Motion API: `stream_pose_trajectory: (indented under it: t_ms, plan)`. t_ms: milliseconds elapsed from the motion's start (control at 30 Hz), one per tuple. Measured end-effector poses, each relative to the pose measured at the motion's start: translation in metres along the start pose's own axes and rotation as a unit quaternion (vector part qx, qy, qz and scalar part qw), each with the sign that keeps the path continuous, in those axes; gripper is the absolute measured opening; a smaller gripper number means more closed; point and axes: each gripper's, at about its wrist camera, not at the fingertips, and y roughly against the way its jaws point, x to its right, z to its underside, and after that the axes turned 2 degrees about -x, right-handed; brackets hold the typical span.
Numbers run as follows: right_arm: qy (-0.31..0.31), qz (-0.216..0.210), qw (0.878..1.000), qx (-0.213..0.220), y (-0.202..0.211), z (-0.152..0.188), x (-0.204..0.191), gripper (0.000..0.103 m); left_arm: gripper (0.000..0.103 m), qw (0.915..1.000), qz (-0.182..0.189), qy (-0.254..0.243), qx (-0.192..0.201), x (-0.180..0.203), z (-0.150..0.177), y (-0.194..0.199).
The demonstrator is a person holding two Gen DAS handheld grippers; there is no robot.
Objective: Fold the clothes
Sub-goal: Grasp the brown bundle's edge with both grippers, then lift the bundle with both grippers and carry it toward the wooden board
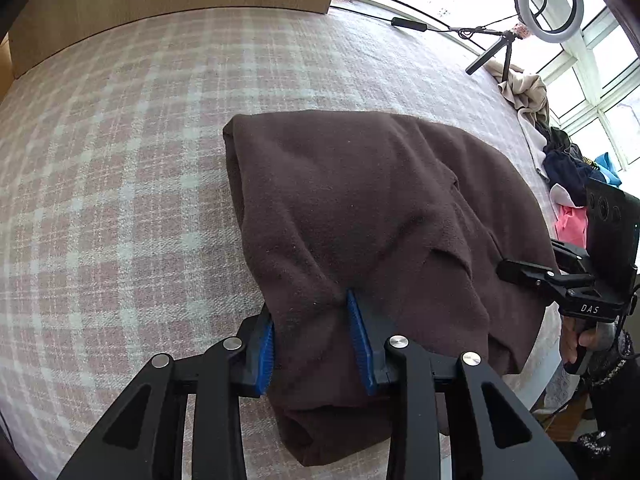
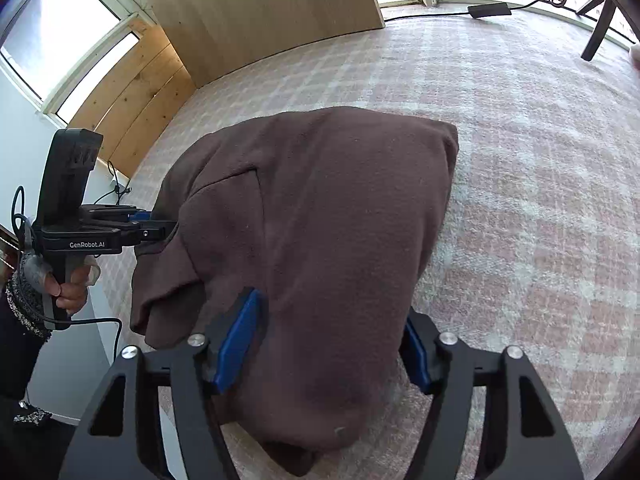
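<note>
Two handheld grippers work one brown garment (image 1: 360, 216), which lies partly folded on a pink checked bed cover (image 1: 120, 160). The left gripper (image 1: 312, 344) pinches a bunched near edge between its blue pads. The right gripper (image 2: 320, 344) straddles the other near corner, fabric filling its jaws, apparently clamped as well. This looks like a mid-fold grasp; next, both edges likely need lifting together and carrying toward the far side without slipping. Readable writing: "DAS" on the right tool's body, "GenRobot.AI" on the left tool's body.
</note>
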Motion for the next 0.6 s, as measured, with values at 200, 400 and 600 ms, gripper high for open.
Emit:
stream_pose_trajectory:
  t_ms: [200,400,600]
  plan:
    - [-0.028,-0.032,0.999,0.014,0.013,-0.007,-0.013,0.028,0.018,0.998,0.051,0.012,0.034,-0.009,0.004,0.021]
    - [-0.018,-0.03,0.997,0.066,0.03,-0.028,-0.067,0.027,0.018,0.9937,0.08,-0.029,0.072,-0.025,0.0,0.074]
    - [0.033,-0.024,0.995,0.09,-0.002,-0.064,-0.119,0.027,0.018,0.9916,0.047,-0.044,0.112,-0.093,-0.032,0.142]
